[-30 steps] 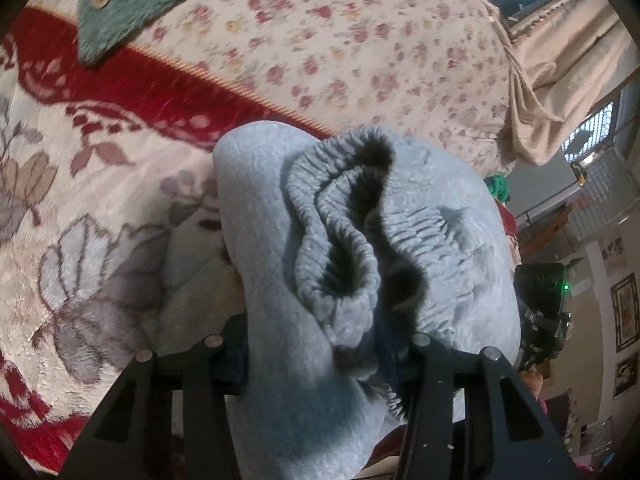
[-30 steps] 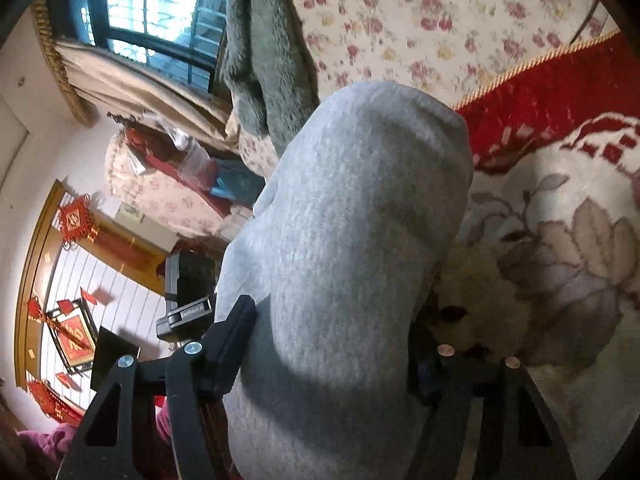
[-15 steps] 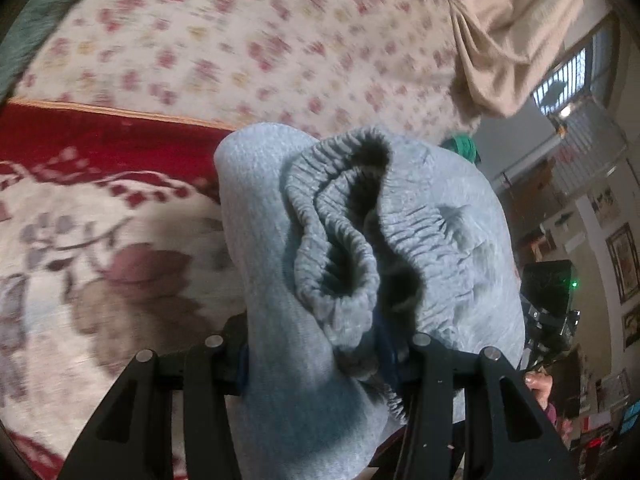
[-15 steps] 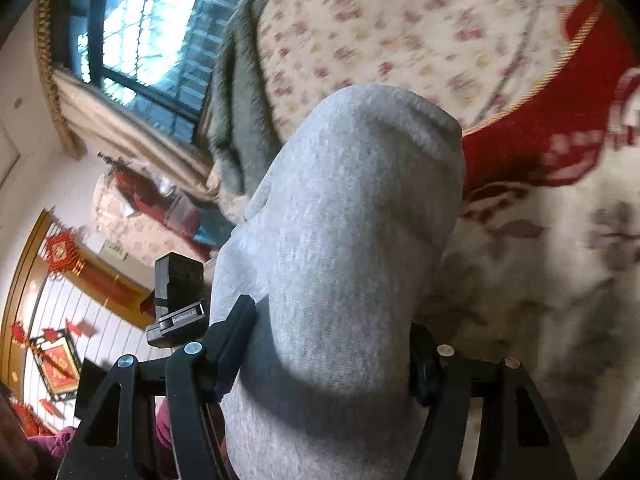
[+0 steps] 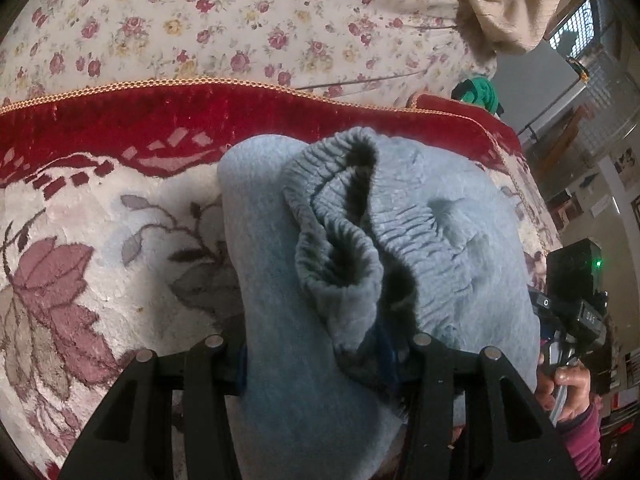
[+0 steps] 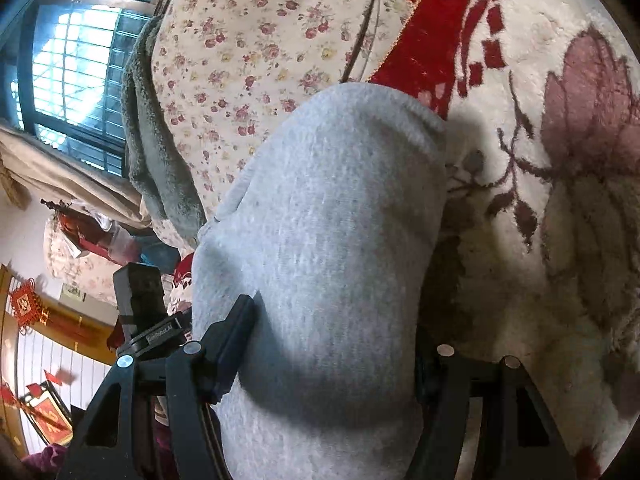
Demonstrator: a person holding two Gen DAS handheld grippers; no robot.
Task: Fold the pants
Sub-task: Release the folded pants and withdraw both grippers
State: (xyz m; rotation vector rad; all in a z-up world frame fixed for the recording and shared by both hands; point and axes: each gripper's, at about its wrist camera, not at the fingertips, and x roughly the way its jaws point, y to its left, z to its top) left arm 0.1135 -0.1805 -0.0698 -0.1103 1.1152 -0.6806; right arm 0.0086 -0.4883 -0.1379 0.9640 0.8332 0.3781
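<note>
Left wrist view: the left gripper [image 5: 324, 354] is clamped on the grey pants [image 5: 384, 264]. The bundled fabric fills the gap between both fingers at the bottom centre of the frame and bulges up to mid-frame. The ribbed elastic waistband [image 5: 340, 232] sits at the centre of the bundle, folded into an open loop facing the camera. Behind the bundle lie a red-bordered floral rug [image 5: 100, 216] and, in the upper half, a small-flowered bedspread [image 5: 240, 24]. At the right edge a hand [image 5: 564, 388] holds the other gripper's handle.

Right wrist view: the right gripper [image 6: 332, 364] has the pants [image 6: 328, 240] between its fingers, both fingers touching the cloth; the jaws are opening at this moment. The fabric rises from bottom centre to mid-frame as one smooth rounded mass, above the rug [image 6: 560, 240] at the right.
</note>
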